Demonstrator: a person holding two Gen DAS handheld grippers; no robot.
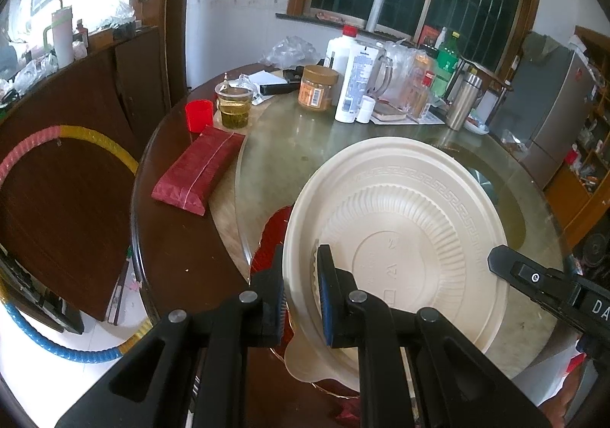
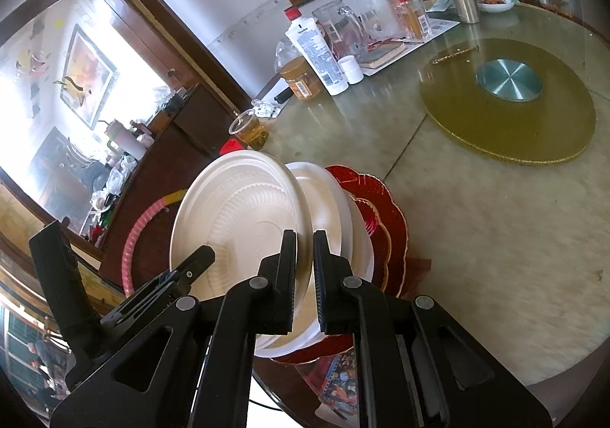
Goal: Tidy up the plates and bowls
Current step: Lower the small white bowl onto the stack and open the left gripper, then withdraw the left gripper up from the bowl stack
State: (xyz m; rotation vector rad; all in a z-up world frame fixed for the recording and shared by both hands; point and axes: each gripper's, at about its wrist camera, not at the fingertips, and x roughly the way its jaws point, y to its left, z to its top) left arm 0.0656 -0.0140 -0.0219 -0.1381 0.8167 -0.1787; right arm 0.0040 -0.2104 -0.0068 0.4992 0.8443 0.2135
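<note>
A cream disposable plate [image 1: 400, 222], upside down with its ribbed underside showing, is held tilted by both grippers. My left gripper [image 1: 301, 275] is shut on its near-left rim. My right gripper [image 2: 305, 256] is shut on the rim of the same plate [image 2: 236, 222]; its tip also shows in the left wrist view [image 1: 507, 264]. Under the plate sits a stack: a cream bowl [image 2: 335, 214] on red scalloped plates with gold edges [image 2: 385, 207]. A red plate edge [image 1: 272, 233] peeks out to the left of the cream plate.
The round table holds a glass turntable [image 2: 507, 100], a red packet [image 1: 198, 169], a red cup [image 1: 199, 115], a tea cup [image 1: 233, 104], a jar [image 1: 317, 87], bottles [image 1: 354, 85] and a steel flask [image 1: 463, 100] at the back. A hula hoop [image 1: 38, 146] leans on a cabinet at left.
</note>
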